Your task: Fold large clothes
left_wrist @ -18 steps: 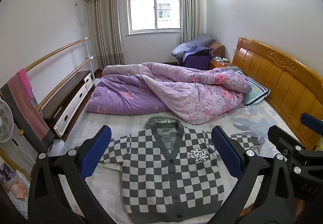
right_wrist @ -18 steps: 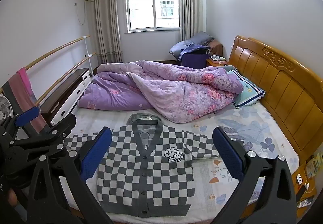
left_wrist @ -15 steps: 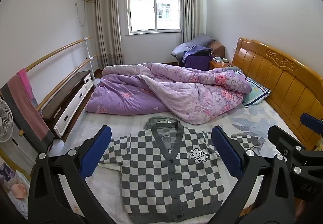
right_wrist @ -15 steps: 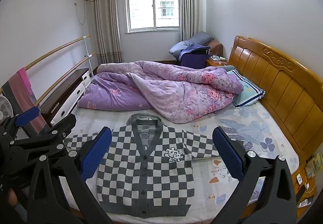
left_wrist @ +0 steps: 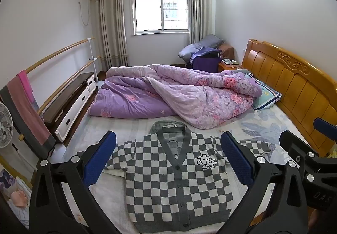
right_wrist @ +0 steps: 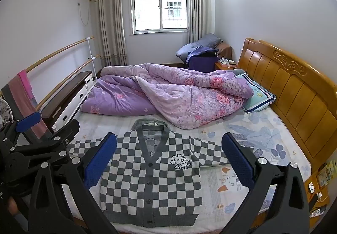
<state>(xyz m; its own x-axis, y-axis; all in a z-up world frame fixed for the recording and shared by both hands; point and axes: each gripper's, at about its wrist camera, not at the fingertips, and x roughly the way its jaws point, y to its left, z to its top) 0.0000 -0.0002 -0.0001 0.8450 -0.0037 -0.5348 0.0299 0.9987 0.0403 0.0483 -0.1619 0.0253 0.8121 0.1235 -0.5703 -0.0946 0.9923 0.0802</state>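
Left wrist view puts the checkered cardigan (left_wrist: 174, 179) flat on the bed (left_wrist: 126, 128), front side up and buttoned, collar pointing away from me toward the purple quilt (left_wrist: 179, 97) and hem at the near edge of the mattress. Its long axis runs straight out from me, collar far, hem near, so both of my tools look along that axis rather than across it.

My left gripper (left_wrist: 166, 162) hangs above the garment with its 2 blue pads spread wide, holding nothing; my right gripper (right_wrist: 168, 162) is the same, jaws wide and empty. Neither touches the knit.

Each sleeve runs out sideways from the shoulder. In the right wrist view the right-hand sleeve (right_wrist: 212, 151) lies stretched toward the wooden headboard (right_wrist: 294, 90), and the other sleeve (right_wrist: 84, 147) reaches toward the side with the drawer cabinet (right_wrist: 69, 103), partly hidden behind my left tool. So the left gripper is nearer the cabinet-side sleeve and the right gripper nearer the headboard-side sleeve.

My judgement is that folding has not started: the cardigan is only laid out. The next move likely turns on each tool dropping to its own sleeve and carrying it inward across the body, at right angles to the collar-to-hem line. The quilt lies just beyond the collar, so a later hem-to-collar fold has little room.
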